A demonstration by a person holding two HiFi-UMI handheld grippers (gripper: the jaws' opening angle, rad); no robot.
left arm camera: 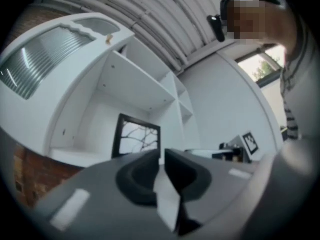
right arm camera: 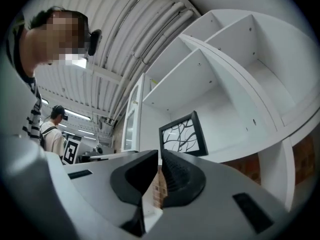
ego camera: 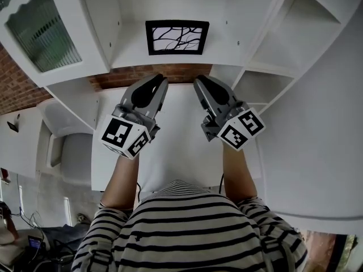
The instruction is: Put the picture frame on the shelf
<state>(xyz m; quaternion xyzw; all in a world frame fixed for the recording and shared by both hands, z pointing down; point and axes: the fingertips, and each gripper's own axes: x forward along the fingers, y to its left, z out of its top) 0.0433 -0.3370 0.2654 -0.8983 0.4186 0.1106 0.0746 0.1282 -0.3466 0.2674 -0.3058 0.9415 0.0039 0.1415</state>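
The picture frame (ego camera: 177, 37), black with a white panel of dark branch lines, stands upright at the back of the white shelf (ego camera: 170, 61). It also shows in the left gripper view (left arm camera: 137, 136) and the right gripper view (right arm camera: 182, 134). My left gripper (ego camera: 157, 79) (left arm camera: 161, 156) and right gripper (ego camera: 199, 81) (right arm camera: 160, 156) hover side by side over the white table (ego camera: 176, 146), short of the shelf's front edge and apart from the frame. Both point toward the frame, tilted slightly up. Each has its jaws drawn together with nothing between them.
A glass-paned cabinet door (ego camera: 42, 30) hangs open at the left. More white shelf compartments (ego camera: 295, 38) stand to the right. A strip of brick wall (ego camera: 142, 73) shows below the shelf. Another person (right arm camera: 52, 131) stands far off in the right gripper view.
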